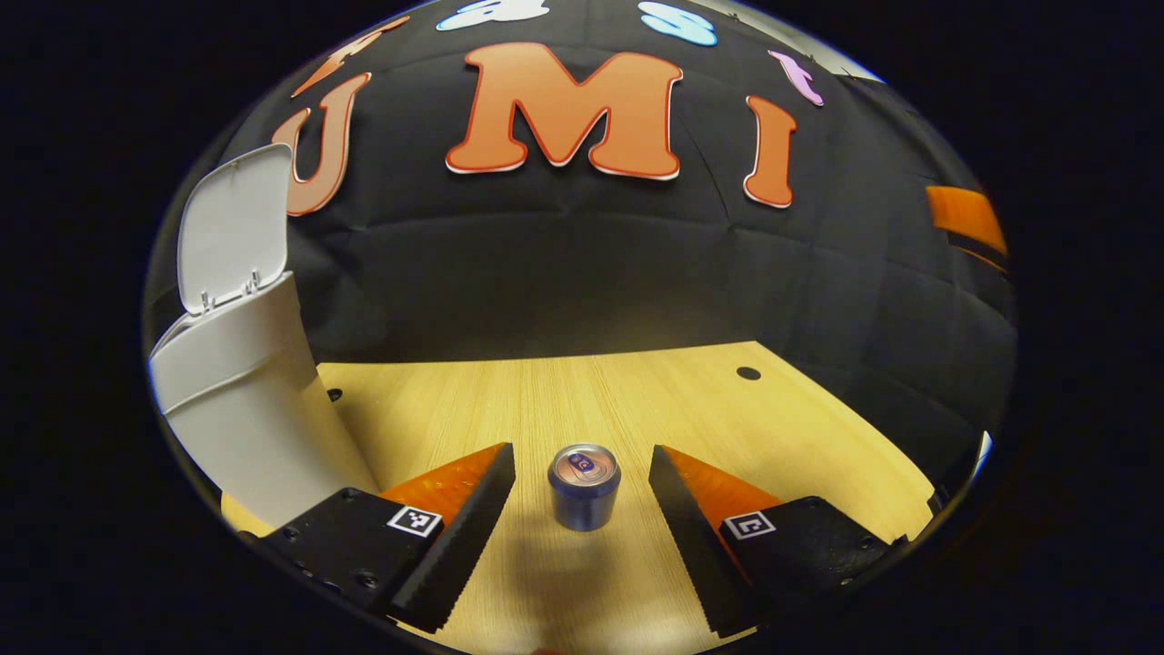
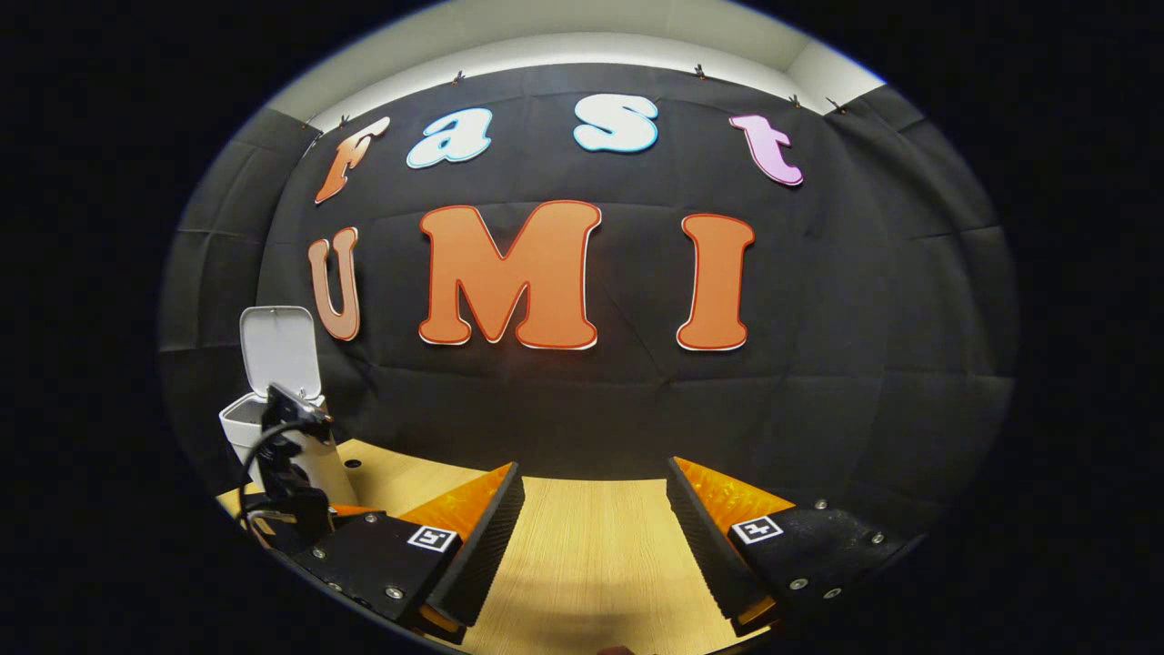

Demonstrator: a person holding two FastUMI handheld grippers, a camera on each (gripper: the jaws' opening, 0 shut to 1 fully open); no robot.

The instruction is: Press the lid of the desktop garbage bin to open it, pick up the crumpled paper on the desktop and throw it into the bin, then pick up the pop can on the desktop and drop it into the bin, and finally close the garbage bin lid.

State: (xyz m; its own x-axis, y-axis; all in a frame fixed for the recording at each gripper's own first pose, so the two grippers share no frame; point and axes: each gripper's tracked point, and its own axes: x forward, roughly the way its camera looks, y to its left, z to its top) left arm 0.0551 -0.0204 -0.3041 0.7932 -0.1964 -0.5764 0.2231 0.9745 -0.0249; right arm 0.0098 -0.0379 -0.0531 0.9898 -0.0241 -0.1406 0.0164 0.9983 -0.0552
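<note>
A pop can [image 1: 584, 486] stands upright on the wooden desktop [image 1: 637, 400]. My left gripper [image 1: 582, 473] is open, with the can between its two fingers and a gap on each side. The white garbage bin [image 1: 250, 400] stands at the left with its lid [image 1: 235, 227] raised. In the right gripper view the same bin [image 2: 255, 423] is far off at the left, lid [image 2: 280, 350] up, partly hidden by the left gripper's body [image 2: 286, 464]. My right gripper [image 2: 596, 496] is open above bare desktop [image 2: 591, 546], holding nothing.
The black cloth wall [image 1: 582, 273] closes the back of the desktop. Two small dark holes [image 1: 747, 373] [image 1: 335, 395] mark the wood near the back edge. A cable [image 2: 264, 437] loops from the left gripper's body.
</note>
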